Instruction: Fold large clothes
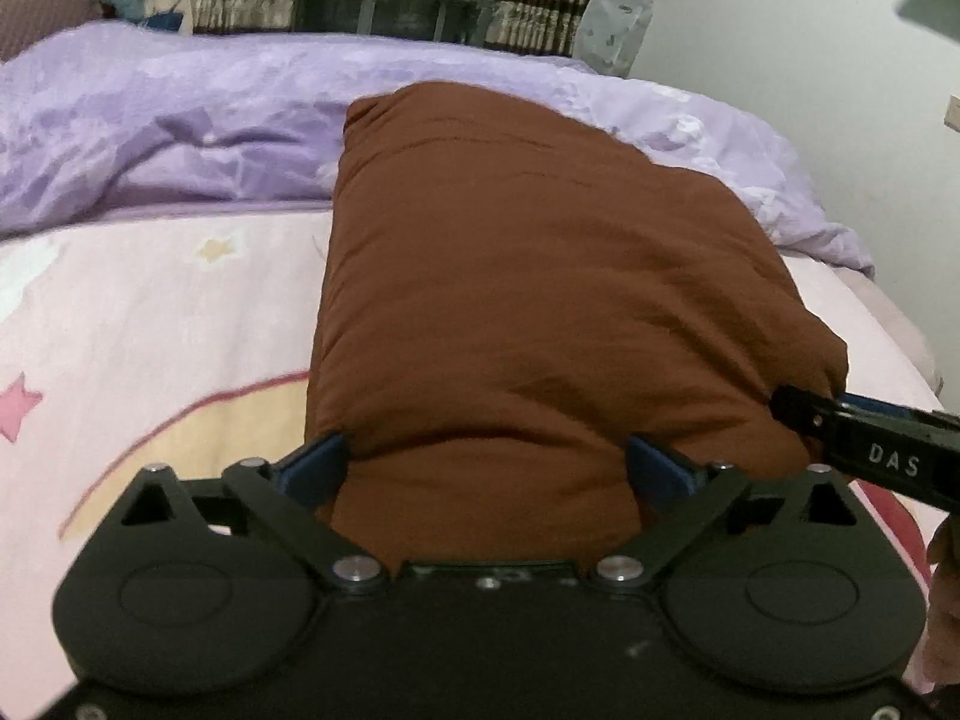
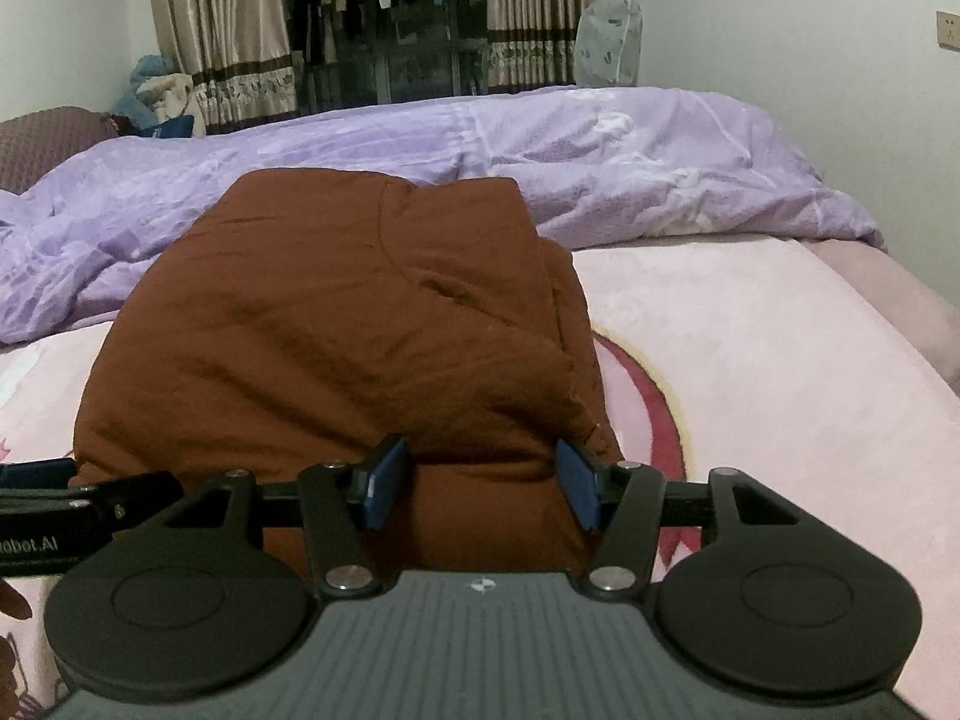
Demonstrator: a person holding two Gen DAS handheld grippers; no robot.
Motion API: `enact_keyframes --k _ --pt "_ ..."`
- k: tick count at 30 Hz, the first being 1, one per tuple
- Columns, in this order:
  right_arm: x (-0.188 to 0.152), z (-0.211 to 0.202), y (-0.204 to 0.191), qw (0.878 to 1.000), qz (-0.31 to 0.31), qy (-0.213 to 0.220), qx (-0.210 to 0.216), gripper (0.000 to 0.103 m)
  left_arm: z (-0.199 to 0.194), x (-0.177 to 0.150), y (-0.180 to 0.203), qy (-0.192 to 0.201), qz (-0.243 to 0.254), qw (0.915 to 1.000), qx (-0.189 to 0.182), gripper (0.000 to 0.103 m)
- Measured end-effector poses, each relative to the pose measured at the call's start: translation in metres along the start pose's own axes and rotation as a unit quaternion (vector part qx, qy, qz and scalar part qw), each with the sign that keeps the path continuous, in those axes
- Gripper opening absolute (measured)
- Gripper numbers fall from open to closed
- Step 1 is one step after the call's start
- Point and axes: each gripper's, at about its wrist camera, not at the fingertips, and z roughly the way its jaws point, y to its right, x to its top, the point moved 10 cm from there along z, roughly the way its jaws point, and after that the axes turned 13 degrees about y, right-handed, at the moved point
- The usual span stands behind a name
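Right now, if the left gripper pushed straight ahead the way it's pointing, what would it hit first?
The left gripper would meet the folded brown padded garment at once: its near edge already bulges between the open blue fingers. The purple duvet lies beyond.

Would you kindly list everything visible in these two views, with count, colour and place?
brown garment: one, folded into a long bundle, on the bed between both tongs
bedsheet: one, pink with star print, under the garment
duvet: one, lilac, crumpled behind the garment
curtains: two, beige striped, back wall
covered fan: one, pale, right of the curtains
wall socket: one, cream, right wall
left tongs: open around the garment's near end
right tongs: open around the garment's near end
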Motion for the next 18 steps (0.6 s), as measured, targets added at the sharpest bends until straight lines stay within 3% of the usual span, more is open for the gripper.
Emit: enact_keyframes --k 6,9,11,18 --pt "0.006 -0.007 0.001 1.000 -0.005 0.015 0.006 0.070 -0.008 0.007 -0.001 -0.004 -0.011 0.9999 -0.010 0.102" --pt "0.020 -0.017 0.005 0.999 0.007 0.031 0.032 0.078 -0.017 0.021 -0.009 0.004 -0.026 0.9995 -0.018 0.100" --pt "0.032 -0.021 0.015 0.998 0.022 0.040 0.047 0.091 -0.018 0.030 -0.017 0.006 -0.029 0.9994 -0.017 0.100" --pt "0.049 -0.001 0.066 0.995 0.073 0.041 0.059 0.092 0.000 0.050 -0.057 -0.006 -0.081 0.9963 -0.029 0.100"
